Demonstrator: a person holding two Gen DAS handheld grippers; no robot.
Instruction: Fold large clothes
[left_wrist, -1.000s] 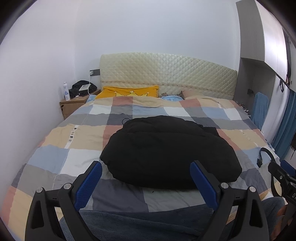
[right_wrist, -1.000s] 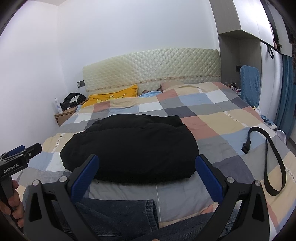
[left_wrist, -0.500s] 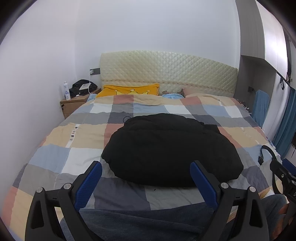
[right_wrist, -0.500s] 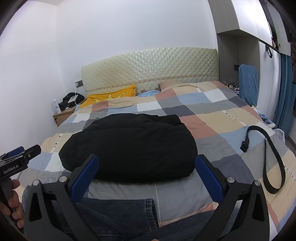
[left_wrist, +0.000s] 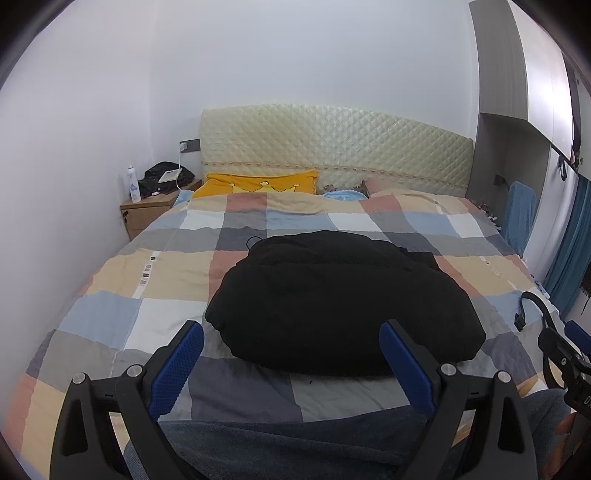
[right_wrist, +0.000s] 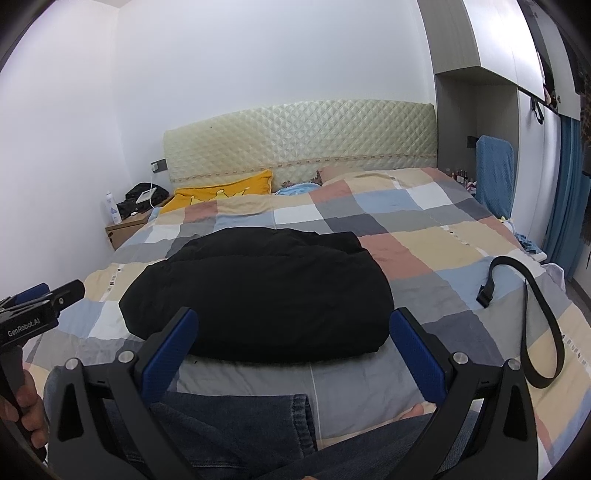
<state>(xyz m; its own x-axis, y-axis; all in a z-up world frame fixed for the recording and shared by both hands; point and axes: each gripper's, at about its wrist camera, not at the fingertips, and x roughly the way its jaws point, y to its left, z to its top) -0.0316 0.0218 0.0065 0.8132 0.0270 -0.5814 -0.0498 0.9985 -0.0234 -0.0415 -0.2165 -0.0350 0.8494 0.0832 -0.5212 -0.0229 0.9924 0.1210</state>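
2 grippers hang wide open and empty above the person's jeans (right_wrist: 236, 424): the left gripper (left_wrist: 291, 354) and the right gripper (right_wrist: 293, 345). The folded black coat (left_wrist: 340, 299) lies mid-bed on the checked quilt (left_wrist: 173, 273), a black belt (right_wrist: 532, 317) to its right.

We see a black coat (left_wrist: 340, 295) on the checked blue, grey, beige, rust quilt (left_wrist: 173, 273); yellow pillow (left_wrist: 258, 182) far left.
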